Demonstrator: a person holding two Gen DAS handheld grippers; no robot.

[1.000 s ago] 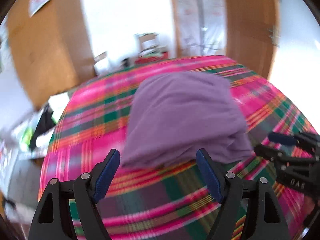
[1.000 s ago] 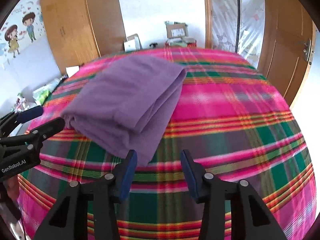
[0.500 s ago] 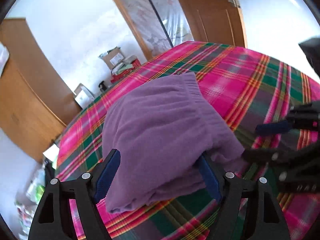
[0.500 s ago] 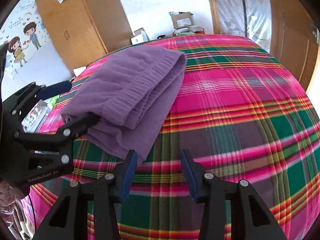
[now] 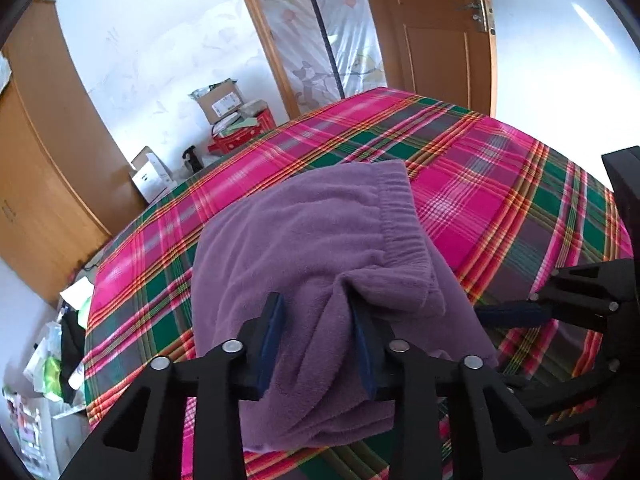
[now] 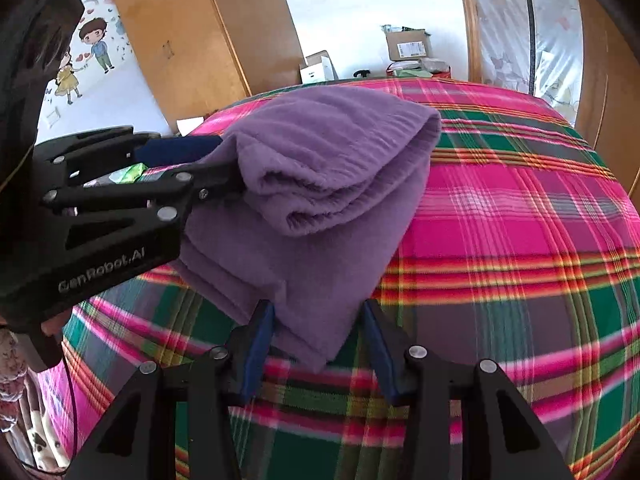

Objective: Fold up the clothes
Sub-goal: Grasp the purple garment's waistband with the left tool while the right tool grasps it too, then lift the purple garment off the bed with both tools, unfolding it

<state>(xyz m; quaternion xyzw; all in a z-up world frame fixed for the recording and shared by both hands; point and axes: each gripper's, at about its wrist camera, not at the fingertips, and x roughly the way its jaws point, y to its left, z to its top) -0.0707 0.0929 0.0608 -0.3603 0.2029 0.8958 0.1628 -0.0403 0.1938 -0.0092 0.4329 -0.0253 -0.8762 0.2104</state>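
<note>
A folded purple fleece garment [image 5: 312,248] with an elastic waistband lies on the pink and green plaid bed [image 5: 500,200]. My left gripper [image 5: 318,332] has closed on the near edge of the folded stack, with cloth bunched between its blue pads. In the right wrist view the left gripper [image 6: 224,168] bites the garment's [image 6: 332,168] left side. My right gripper [image 6: 318,334] is open, its pads on either side of the garment's near lower corner, which reaches in between them.
A wooden wardrobe [image 6: 208,36] stands at the far left. Cardboard boxes [image 5: 218,100] sit on the floor past the bed. A wooden door [image 5: 436,32] is at the far right. Bags and clutter [image 5: 52,360] lie on the floor left of the bed.
My left gripper moved in onto the garment's edge and narrowed its jaws on the cloth. My right gripper came closer, so the garment's corner now lies between its pads.
</note>
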